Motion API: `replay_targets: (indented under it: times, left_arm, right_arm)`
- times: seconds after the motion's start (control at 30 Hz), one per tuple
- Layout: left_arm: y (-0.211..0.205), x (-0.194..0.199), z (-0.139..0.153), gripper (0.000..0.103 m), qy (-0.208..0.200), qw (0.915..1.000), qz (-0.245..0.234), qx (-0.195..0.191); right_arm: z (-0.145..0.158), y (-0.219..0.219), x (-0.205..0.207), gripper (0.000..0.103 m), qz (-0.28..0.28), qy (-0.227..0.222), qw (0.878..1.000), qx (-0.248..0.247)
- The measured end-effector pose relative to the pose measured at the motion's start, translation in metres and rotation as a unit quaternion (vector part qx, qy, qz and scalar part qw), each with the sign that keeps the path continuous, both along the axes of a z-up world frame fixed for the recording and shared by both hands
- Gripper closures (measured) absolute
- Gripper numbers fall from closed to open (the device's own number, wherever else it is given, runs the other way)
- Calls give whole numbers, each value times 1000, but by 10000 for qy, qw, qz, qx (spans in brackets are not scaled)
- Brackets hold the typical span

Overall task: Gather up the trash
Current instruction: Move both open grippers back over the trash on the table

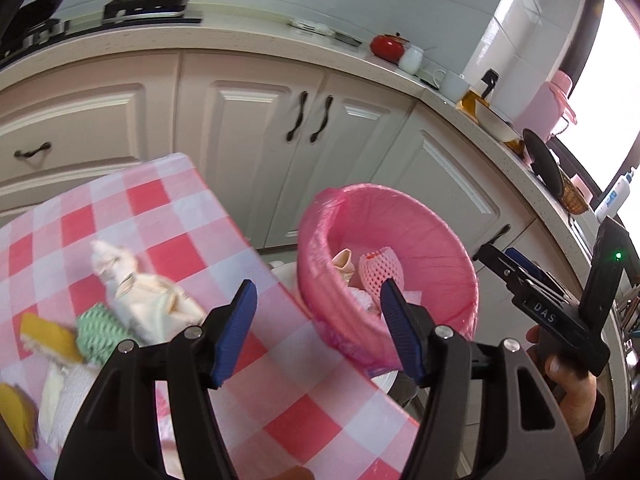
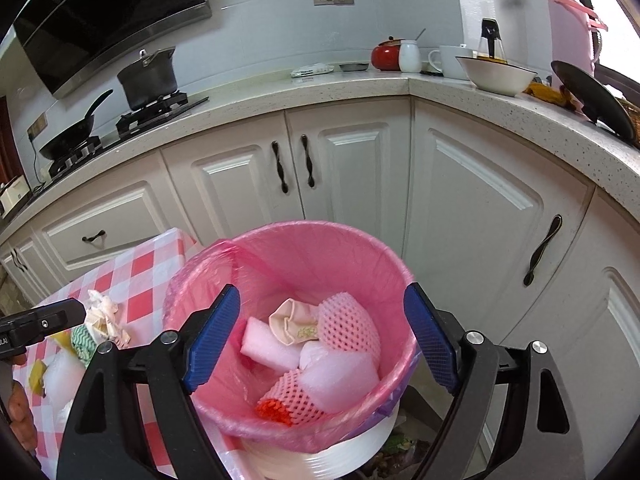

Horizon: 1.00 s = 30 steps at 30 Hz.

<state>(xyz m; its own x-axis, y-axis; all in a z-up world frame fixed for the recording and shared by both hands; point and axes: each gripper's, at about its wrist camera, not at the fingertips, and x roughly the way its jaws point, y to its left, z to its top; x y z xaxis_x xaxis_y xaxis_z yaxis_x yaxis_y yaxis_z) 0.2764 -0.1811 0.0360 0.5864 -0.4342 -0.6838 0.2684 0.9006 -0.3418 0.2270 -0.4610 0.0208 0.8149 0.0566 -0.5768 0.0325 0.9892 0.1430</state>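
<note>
Left wrist view: angled down, table edge point(image 1: 256, 264) ahead. Right wrist view: close above bin point(image 2: 280, 248). Shared: bin, cabinets point(image 2: 352, 168).

Checkered table point(image 1: 168, 216): crumpled paper point(image 1: 120, 276), green net point(image 1: 96, 332), yellow scraps point(image 1: 48, 336), foam point(image 2: 60, 376).

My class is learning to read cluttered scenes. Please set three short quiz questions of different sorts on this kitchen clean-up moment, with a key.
1. True or false: the bin has a pink liner.
2. Which lies inside the bin? A) pink foam net B) frying pan C) red pot
3. Fill in: the crumpled paper lies on the red and white checked ____.

Key
1. True.
2. A. The pan is on the stove and the red pot is on the counter.
3. Tablecloth.

Both the left gripper and the right gripper are open and empty.
</note>
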Motion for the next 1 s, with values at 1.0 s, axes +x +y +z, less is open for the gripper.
replay_targets:
  times: [1.0]
  left_arm:
    - [229, -138, -23, 38, 67, 9800, 1945, 418]
  right_arm:
    - [-6, 160, -61, 19, 1318, 341, 9907, -44]
